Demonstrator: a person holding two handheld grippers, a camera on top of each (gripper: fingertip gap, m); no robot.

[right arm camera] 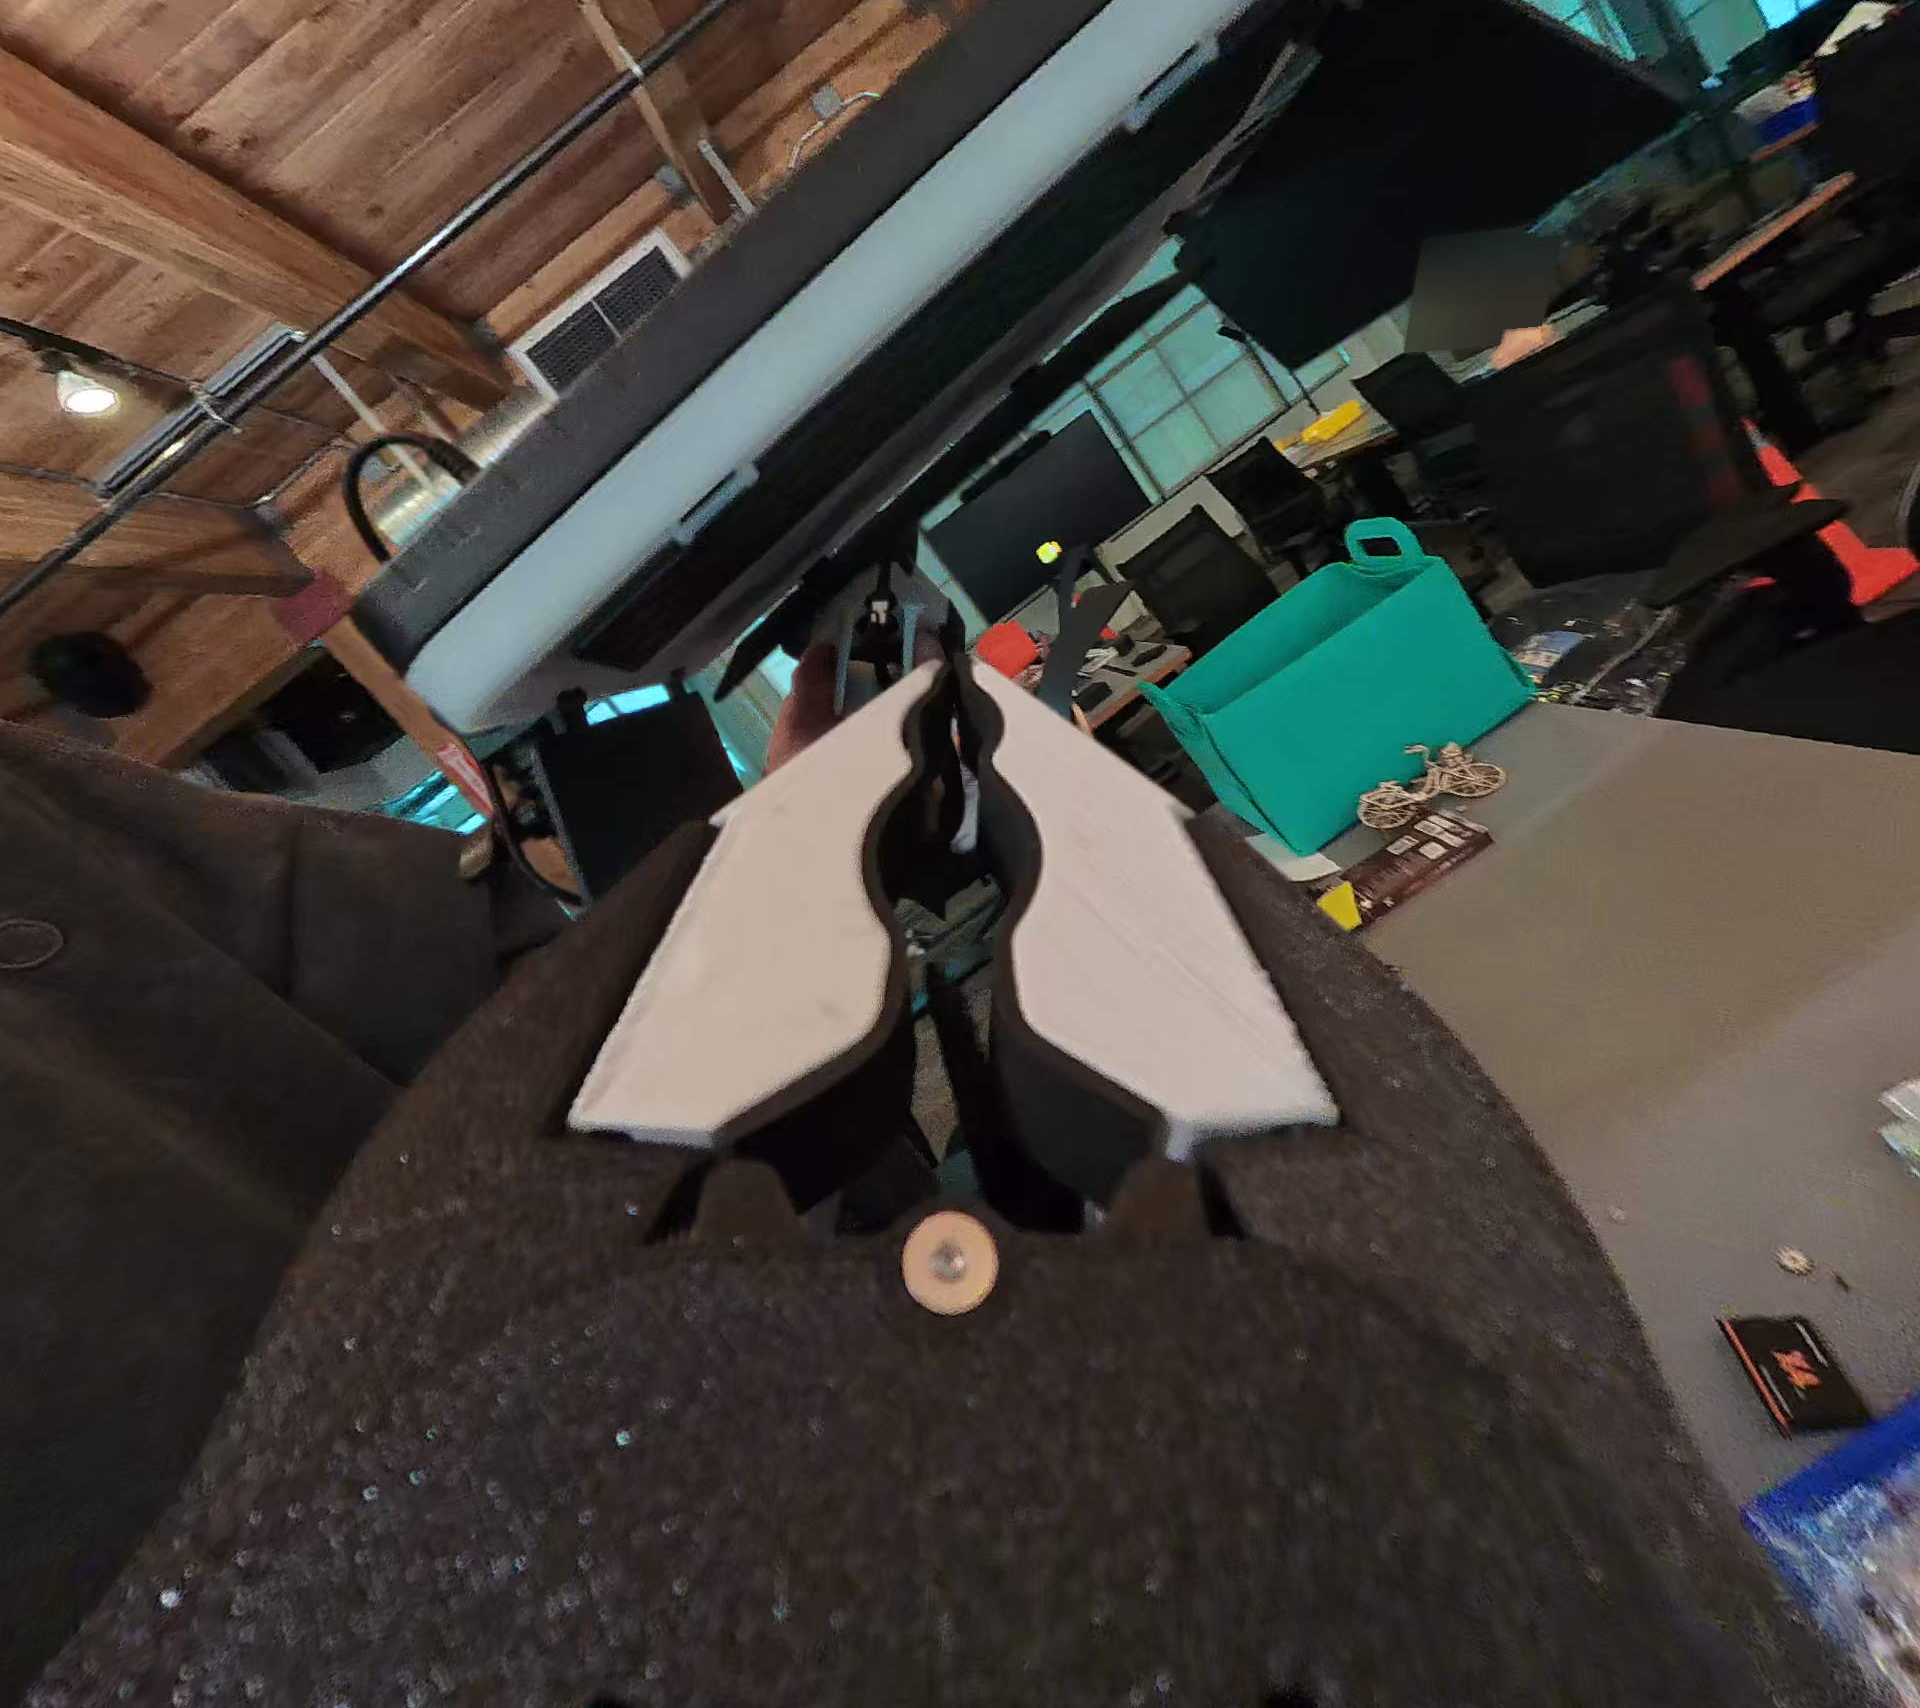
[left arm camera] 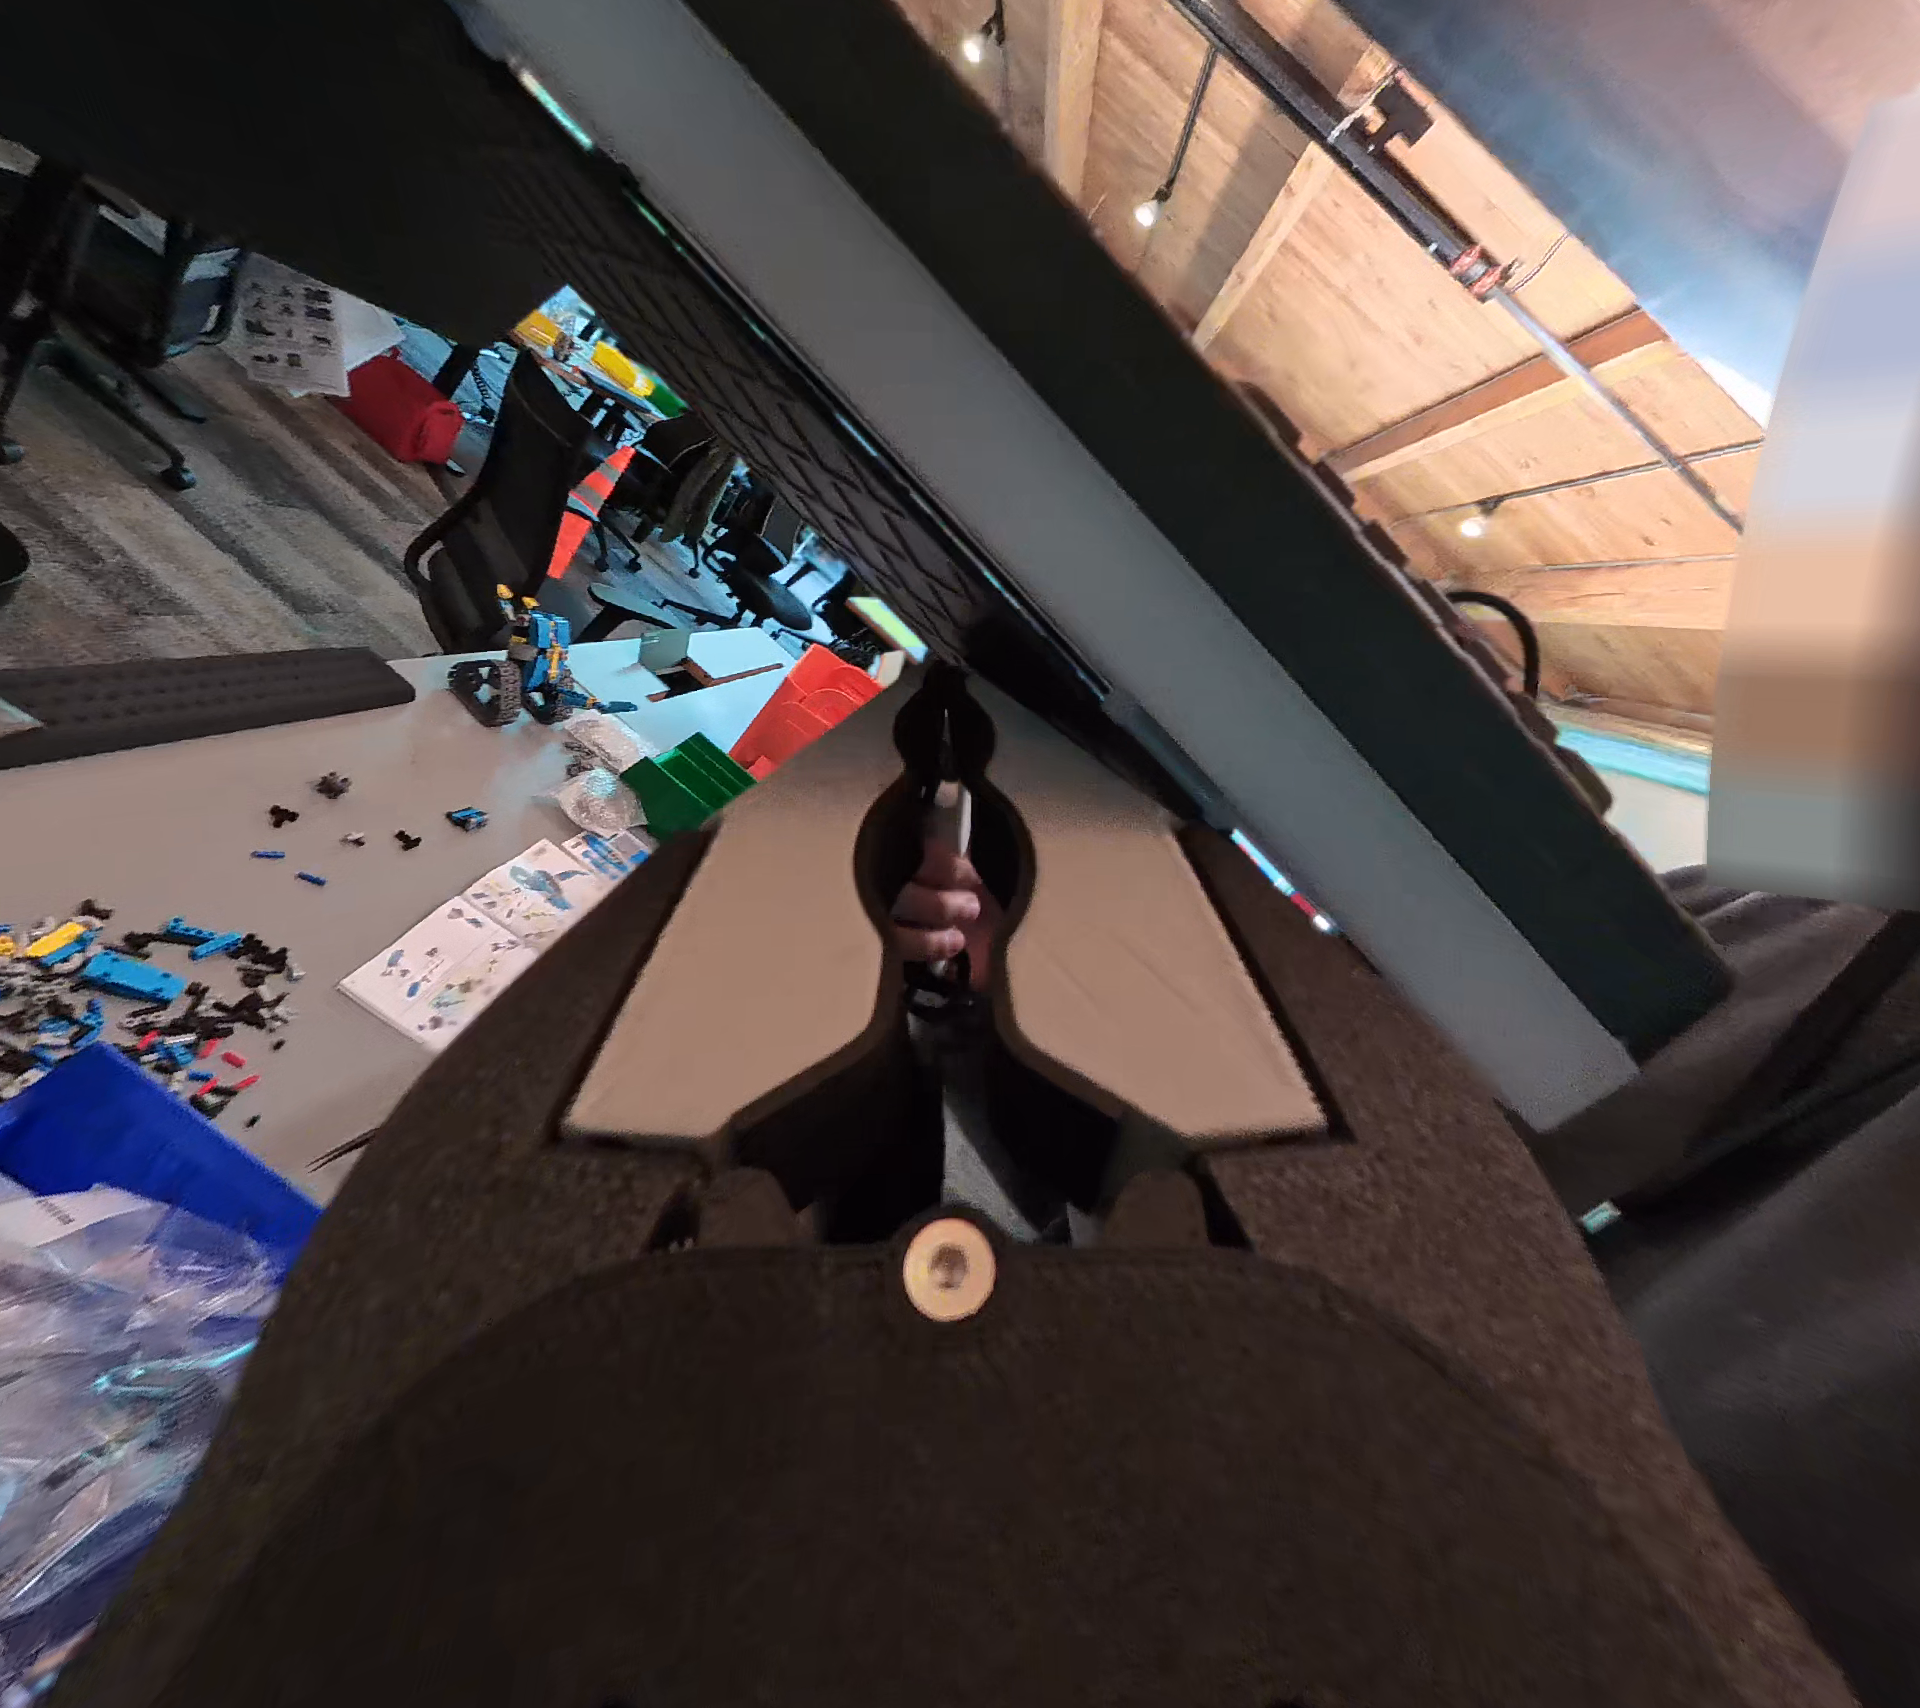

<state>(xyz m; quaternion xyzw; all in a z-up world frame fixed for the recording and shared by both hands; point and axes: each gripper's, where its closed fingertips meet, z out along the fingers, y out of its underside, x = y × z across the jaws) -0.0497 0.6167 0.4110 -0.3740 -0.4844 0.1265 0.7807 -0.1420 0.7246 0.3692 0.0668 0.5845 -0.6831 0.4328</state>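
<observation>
Both tools are tilted up off the grey bench (left arm camera: 208, 869). The left hand-held gripper (left arm camera: 943, 692) has its fingers drawn together, tips meeting, nothing clearly held; through the keyhole gap a hand (left arm camera: 940, 905) shows, partly hidden. The right hand-held gripper (right arm camera: 951, 682) is likewise narrowed, tips touching. Beyond lie loose building bricks (left arm camera: 135, 983), an instruction booklet (left arm camera: 499, 920), a teal bin (right arm camera: 1340, 682) and a wooden bicycle model (right arm camera: 1434, 783). A blurred grey-and-black slab (left arm camera: 935, 370) crosses overhead, hard to identify.

Tools (left arm camera: 940, 702) two; bin (right arm camera: 1340, 702) one; cones maybe two (left arm camera: 592, 505).
</observation>
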